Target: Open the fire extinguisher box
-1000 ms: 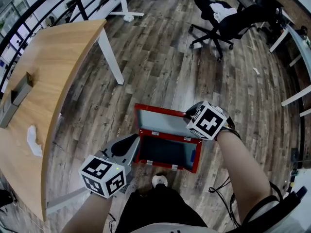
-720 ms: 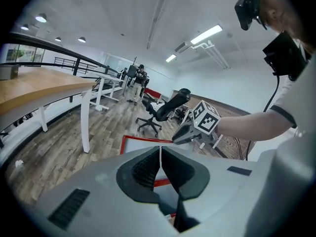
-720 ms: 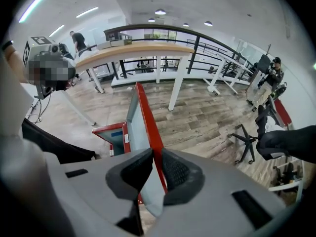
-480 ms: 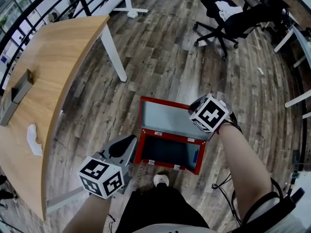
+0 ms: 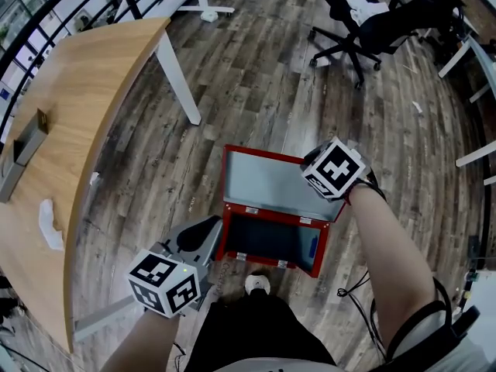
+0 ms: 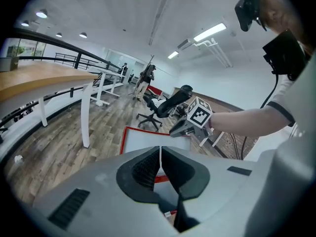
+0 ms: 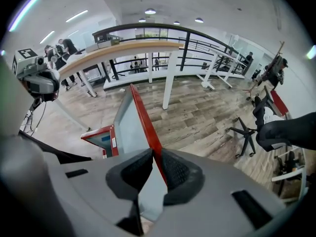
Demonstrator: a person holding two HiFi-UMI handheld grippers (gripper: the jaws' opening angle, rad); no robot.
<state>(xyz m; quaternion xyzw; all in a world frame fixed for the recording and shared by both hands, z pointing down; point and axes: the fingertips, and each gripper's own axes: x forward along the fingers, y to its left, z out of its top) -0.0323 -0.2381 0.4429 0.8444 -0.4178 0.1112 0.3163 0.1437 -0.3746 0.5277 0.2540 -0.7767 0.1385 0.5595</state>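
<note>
- Right tongs (image 7: 154, 157), clamped on the lid (image 7: 126, 127) rim, may slip; lid slams onto the box (image 5: 263, 240) beneath them.
- Left tongs (image 6: 160, 152), together and empty, steady nothing.

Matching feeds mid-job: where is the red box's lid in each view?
Head view: lid at centre, standing open behind the box.
Left gripper view: lid at lower centre, just above the jaws.
Right gripper view: lid at centre, edge-on, its red rim clamped by the right gripper.
Shared landmark: wooden table, at left, left and upper centre respectively.
</note>
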